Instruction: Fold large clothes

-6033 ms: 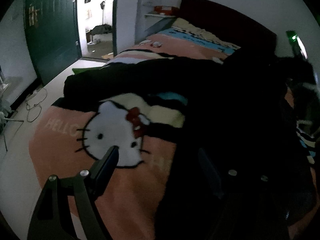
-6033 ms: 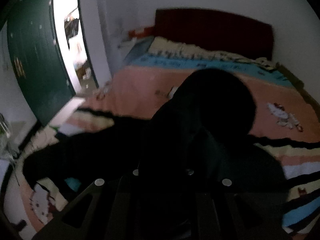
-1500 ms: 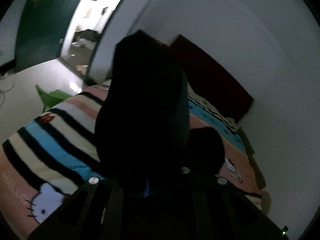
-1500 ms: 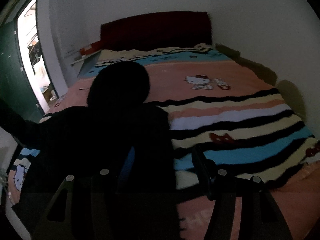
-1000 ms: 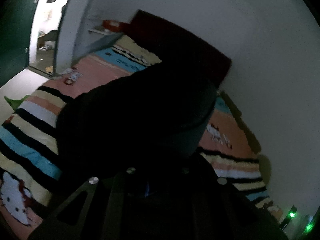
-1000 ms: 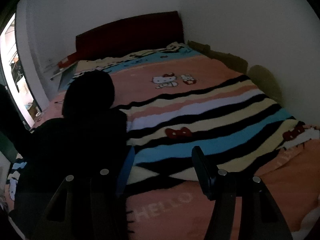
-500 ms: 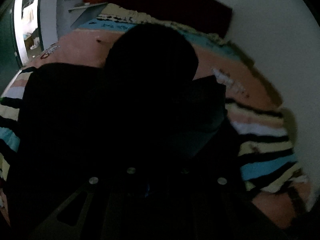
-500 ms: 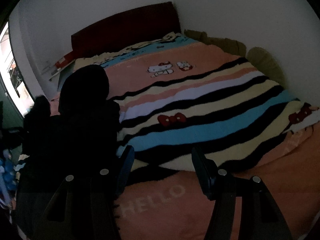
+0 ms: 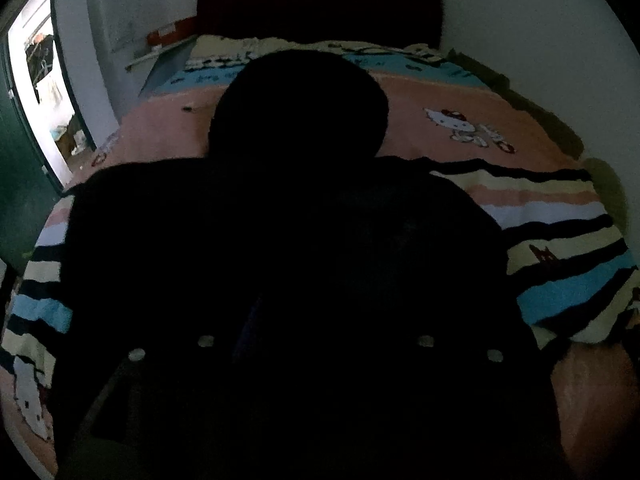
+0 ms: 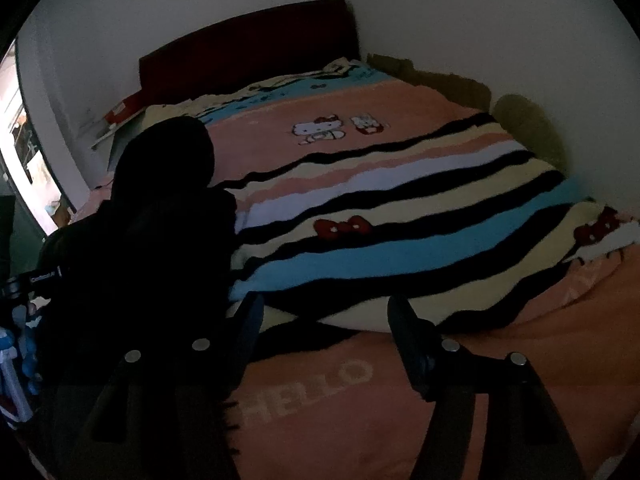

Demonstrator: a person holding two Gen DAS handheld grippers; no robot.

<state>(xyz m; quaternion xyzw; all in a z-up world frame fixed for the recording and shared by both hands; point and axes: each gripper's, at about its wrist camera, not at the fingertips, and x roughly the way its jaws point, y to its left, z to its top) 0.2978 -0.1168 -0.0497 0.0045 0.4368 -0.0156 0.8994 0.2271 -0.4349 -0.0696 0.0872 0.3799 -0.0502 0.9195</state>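
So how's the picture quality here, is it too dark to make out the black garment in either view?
Left wrist view: dim, the black garment is a detailless silhouette swallowing the left gripper, and the doorway blows out. Right wrist view: brighter, the blanket reads clearly though slightly soft, with fisheye bending at the edges.

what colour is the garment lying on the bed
Black, or too dark to tell apart from black; the garment shows best in the right wrist view, against the striped blanket.

1. Pretty dim room, plain white walls [image 10: 480, 20].
2. Bed [image 10: 400, 152] with a dark red headboard [image 9: 320, 4] and a striped pink cartoon-cat blanket [image 10: 420, 208].
3. Bright open doorway [image 9: 44, 92] on the left, next to a green door [image 9: 16, 184].
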